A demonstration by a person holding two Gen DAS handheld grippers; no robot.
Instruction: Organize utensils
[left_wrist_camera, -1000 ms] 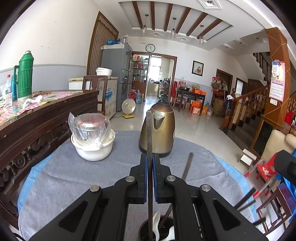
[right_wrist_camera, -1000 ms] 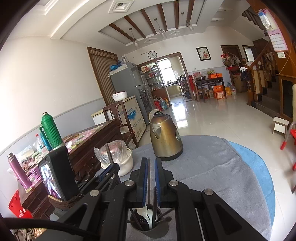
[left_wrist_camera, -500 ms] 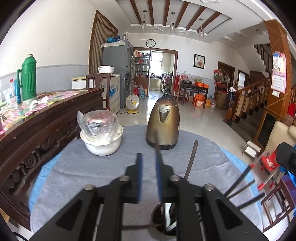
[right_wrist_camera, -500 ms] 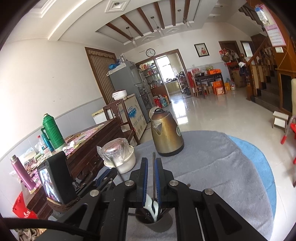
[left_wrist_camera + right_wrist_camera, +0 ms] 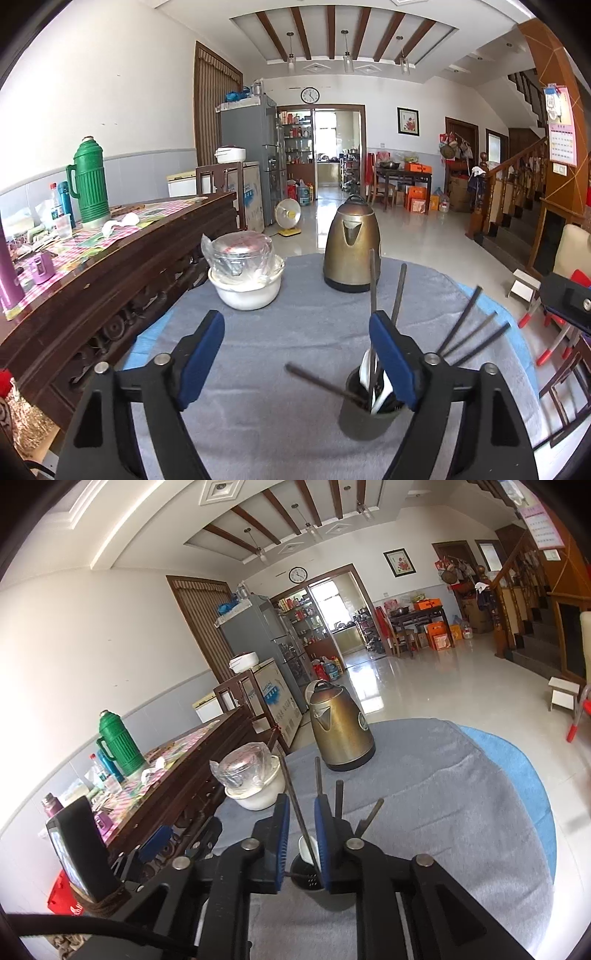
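Cup (image 5: 369, 415) is the landmark: a dark, matte cylinder on the grey cloth (image 5: 295, 325) of the bench, holding white spoons and thin dark chopsticks that fan upward and outward. The right gripper (image 5: 299, 843) sits directly over the cup, its blue-padded jaws opening around one chopstick (image 5: 295, 805) whose long axis rises steeply from the cup, leaning left; the pads look just clear of it. The left gripper (image 5: 295, 356) is left of the cup, jaws opening wide with nothing between them; its right pad stands just before the cup. So the right hand is nearer, judging by both views. Beyond the cup, left, a white bowl (image 5: 245, 291) carries a plastic-wrapped steel pot. Further back stands a smooth, bronze-coloured kettle (image 5: 351, 251).
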